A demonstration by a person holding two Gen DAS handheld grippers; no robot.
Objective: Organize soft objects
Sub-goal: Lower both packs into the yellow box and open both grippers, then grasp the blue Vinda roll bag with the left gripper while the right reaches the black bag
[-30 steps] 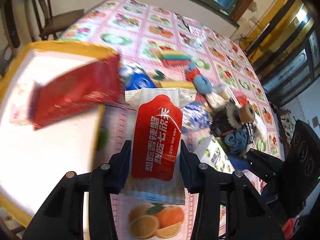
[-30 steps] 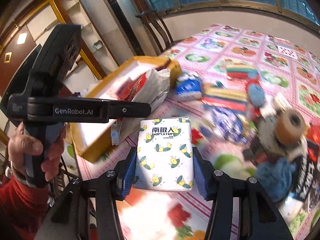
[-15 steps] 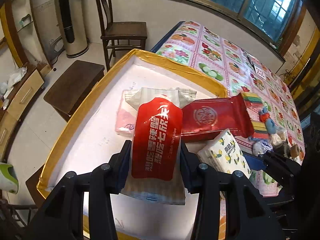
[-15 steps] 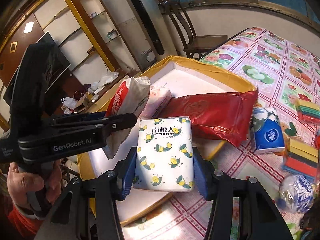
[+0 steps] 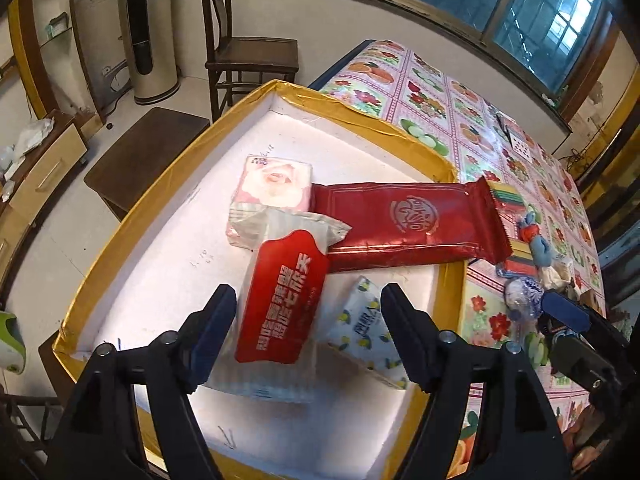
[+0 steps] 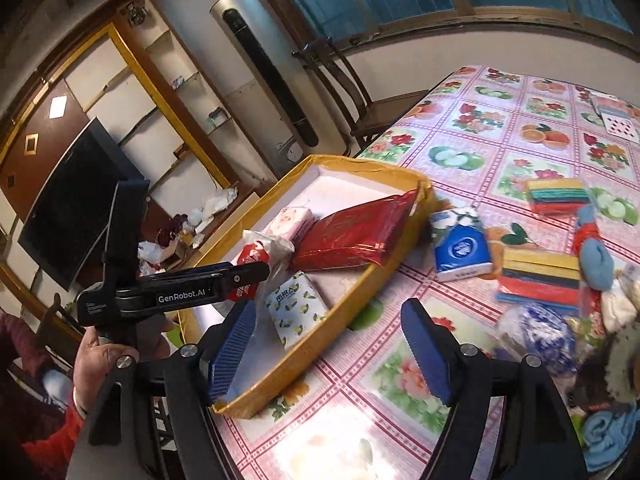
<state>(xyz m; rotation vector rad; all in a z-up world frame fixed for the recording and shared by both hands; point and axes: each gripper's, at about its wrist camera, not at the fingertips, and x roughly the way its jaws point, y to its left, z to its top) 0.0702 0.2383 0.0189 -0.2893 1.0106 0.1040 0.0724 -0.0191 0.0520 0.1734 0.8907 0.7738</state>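
both tools gape wide and empty, the left gripper (image 5: 308, 322) over the red wet-wipe pack (image 5: 280, 300) lying in the tray (image 5: 132, 216) (lemon-print tissue pack (image 6: 298, 308) beside it), so lift straight up to avoid snagging it

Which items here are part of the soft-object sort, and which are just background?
Job: wet wipe pack, lemon tissue pack, red pack, pink tissue pack, yellow-rimmed tray, blue tissue pack.
Background: chair, TV.
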